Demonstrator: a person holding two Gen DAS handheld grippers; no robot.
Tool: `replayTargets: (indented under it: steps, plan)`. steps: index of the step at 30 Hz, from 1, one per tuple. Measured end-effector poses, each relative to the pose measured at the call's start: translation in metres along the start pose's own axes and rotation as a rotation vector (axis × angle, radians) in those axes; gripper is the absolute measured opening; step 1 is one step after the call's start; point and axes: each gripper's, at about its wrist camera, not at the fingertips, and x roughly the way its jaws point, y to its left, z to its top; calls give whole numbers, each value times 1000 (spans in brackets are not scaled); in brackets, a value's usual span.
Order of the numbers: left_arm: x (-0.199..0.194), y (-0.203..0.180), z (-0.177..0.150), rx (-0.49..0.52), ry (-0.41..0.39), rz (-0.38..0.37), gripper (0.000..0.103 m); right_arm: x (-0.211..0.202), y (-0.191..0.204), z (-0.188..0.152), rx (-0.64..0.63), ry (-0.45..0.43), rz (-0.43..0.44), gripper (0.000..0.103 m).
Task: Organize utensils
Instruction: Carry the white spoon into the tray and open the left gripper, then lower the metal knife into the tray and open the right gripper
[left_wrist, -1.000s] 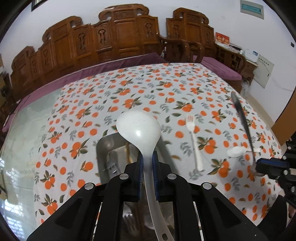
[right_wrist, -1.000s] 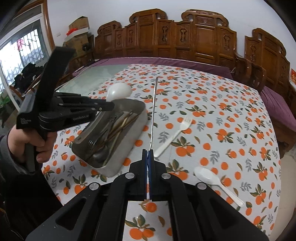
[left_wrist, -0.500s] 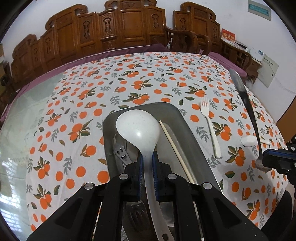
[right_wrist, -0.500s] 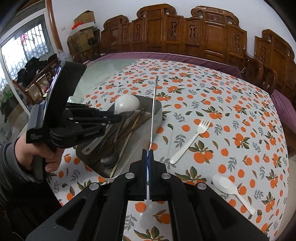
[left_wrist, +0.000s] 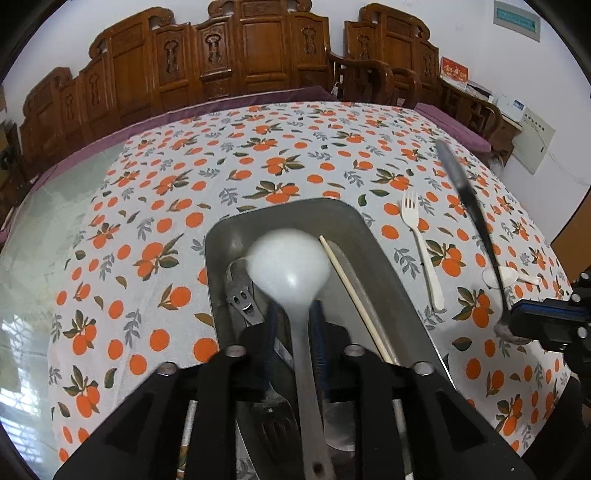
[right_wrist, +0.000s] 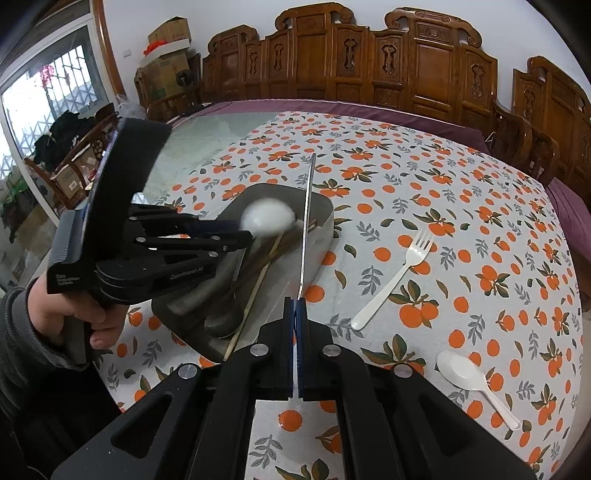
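My left claw (left_wrist: 293, 325) hangs low over the metal tray (left_wrist: 373, 243), pointing along it. Its two fingers (left_wrist: 271, 325) sit a bit apart, one on each side of the thin handle of a big white ladle (left_wrist: 290, 266). I cannot tell if they squeeze it. The ladle looks blurry, and its round bowl is over the far half of the tray. My left hand (right_wrist: 79, 317) wraps around the claw's grip by the near left edge of the table.

My right claw (right_wrist: 295, 317) is pinched tight on a table knife (right_wrist: 306, 225). The knife sticks straight out, away from me, over the right side of the tray.

Inside the tray lie a long chopstick (left_wrist: 354, 299), a gray spoon (right_wrist: 225, 321) and a small tool with a smiley face (left_wrist: 242, 301) cut in it.

On the orange-print cloth (right_wrist: 480, 206), to the right of the tray, a white plastic fork (right_wrist: 391, 284) lies flat. A white plastic spoon (right_wrist: 472, 380) lies nearer the right edge of the table, well apart from the fork.
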Motion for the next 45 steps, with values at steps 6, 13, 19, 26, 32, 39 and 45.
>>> replayTargets:
  steps: [6,13,19,26,32,39,45]
  plan:
    - [-10,0,0,7,-21,1,22,2,1,1,4,-2,3,2]
    - [-32,16,3,-15,-80,24,39,5,12,10,-4,-9,22,2]
    - [-49,34,7,-46,-132,59,60,11,23,20,-2,-20,52,2]
    - [-61,58,9,-98,-175,89,81,29,33,29,32,-15,103,2]
    - [-64,67,10,-111,-187,117,91,53,43,29,59,16,134,2]
    - [-65,72,10,-124,-193,123,92,74,44,20,89,68,143,2]
    - [-65,72,10,-121,-193,123,92,83,42,13,104,88,145,4]
